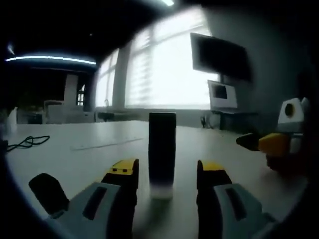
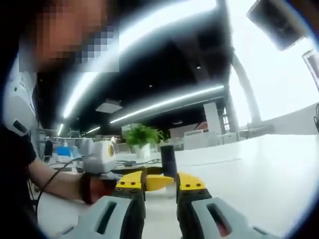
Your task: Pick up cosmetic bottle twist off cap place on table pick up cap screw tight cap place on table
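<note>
A dark cosmetic bottle (image 1: pixel 162 149) with a pale base stands upright on the white table (image 1: pixel 89 154). My left gripper (image 1: pixel 168 168) is open, one yellow-tipped jaw on each side of the bottle's lower part with a gap on both sides. My right gripper (image 1: pixel 251 142) comes in from the right, low over the table and apart from the bottle. In the right gripper view the right gripper (image 2: pixel 160 183) is slightly open with nothing between its jaws, and it faces the bottle (image 2: pixel 168 160). The left gripper (image 2: pixel 149 180) shows just beyond, straddling the bottle. I cannot make out the cap as a separate part.
A black cable (image 1: pixel 27 142) lies at the table's far left. A monitor (image 1: pixel 222 94) and a wall screen (image 1: pixel 219 55) stand behind the table on the right. A person's hand (image 2: pixel 92 188) holds the left gripper; a green plant (image 2: pixel 142 135) is behind.
</note>
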Demonstrator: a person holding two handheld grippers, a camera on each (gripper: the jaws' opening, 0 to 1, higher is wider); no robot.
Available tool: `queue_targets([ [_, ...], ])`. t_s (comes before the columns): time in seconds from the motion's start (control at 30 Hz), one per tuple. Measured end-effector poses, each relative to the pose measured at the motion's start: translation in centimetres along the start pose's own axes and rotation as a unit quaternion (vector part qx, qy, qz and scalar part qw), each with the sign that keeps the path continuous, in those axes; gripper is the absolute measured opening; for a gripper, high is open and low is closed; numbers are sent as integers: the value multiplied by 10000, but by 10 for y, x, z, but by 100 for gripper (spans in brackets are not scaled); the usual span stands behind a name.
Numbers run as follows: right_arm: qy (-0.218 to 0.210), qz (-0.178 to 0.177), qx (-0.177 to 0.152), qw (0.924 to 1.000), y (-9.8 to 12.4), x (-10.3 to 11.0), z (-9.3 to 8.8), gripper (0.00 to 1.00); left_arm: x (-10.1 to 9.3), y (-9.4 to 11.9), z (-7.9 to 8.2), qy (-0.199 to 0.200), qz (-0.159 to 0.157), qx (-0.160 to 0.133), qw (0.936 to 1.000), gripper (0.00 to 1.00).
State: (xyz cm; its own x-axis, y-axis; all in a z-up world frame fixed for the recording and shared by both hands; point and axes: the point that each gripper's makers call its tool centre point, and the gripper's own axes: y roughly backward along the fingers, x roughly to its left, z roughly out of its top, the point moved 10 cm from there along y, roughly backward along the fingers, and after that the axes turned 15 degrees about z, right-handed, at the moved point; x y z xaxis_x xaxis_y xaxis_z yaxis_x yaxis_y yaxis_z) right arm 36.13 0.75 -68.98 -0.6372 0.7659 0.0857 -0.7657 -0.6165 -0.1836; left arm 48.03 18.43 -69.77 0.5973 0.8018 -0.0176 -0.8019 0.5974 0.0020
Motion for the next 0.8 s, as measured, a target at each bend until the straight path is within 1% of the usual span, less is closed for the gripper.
queue_targets([
  [0.13, 35, 15, 31, 10000, 0, 0, -1, 18, -5, -12, -1, -85, -7, 16, 10000, 37],
  [0.2, 49, 12, 45, 10000, 0, 0, -1, 18, -7, -16, -1, -110, 34, 26, 9999, 37],
  [0.27, 58, 0, 53, 10000, 0, 0, -1, 18, -8, -16, 0, -140, 94, 15, 9999, 36],
  [0.33, 44, -14, 37, 10000, 0, 0, -1, 17, -9, -22, 0, -202, 176, -18, 9996, 36],
  [0.43, 23, -33, 13, 10000, 1, -1, 0, 17, -7, -26, 0, -204, 215, -37, 9996, 32],
  [0.53, 31, -30, 17, 10000, 1, -1, 0, 17, -7, -28, -2, -170, 180, 9, 9997, 28],
  [0.7, 33, -23, 8, 10000, 1, -1, 0, 16, -7, -31, -3, -152, 155, 77, 9997, 26],
  [0.8, 36, -37, 1, 10000, 1, -2, 0, 16, -7, -30, -3, -102, 174, 87, 9998, 22],
])
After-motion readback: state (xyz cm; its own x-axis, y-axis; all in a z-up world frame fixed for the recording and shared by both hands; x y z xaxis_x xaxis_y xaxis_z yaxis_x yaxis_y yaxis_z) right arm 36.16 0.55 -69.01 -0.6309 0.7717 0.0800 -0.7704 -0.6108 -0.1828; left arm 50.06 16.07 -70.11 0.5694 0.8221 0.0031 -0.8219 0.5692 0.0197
